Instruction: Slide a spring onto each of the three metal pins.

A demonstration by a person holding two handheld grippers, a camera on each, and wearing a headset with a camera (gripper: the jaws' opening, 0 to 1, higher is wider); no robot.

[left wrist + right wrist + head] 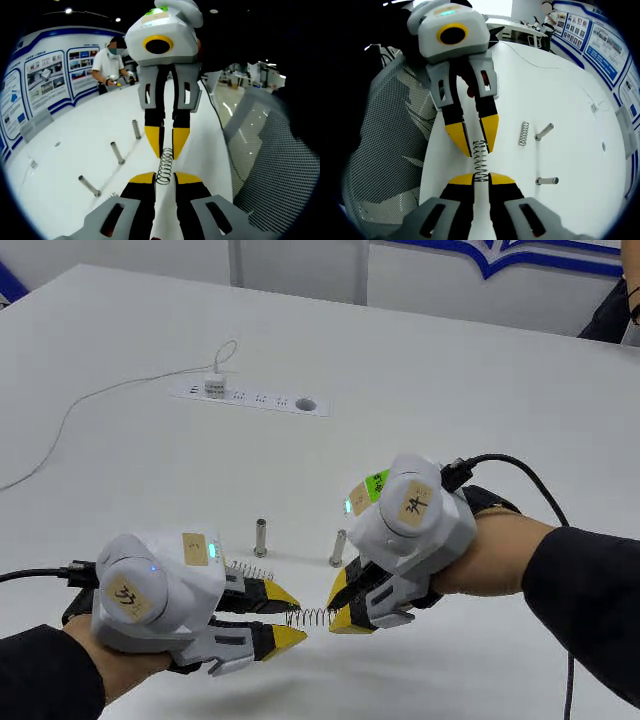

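**No pin fitted yet — one spring gripped at both ends**

The left gripper (288, 615) and right gripper (338, 608) each clench one end of a thin wire-coil spring (310, 617), held between them just above the smooth white worktop (420, 390). At its twelve o'clock stand the pins (260, 537), plain dull-metal cylinders — all three are bare in the left gripper view. A second spring (524, 133) lies loose beside one pin. By my reckoning, all three fittings remain.

Showroom-like office: wall display boards (45, 75), mesh chair (385, 150).
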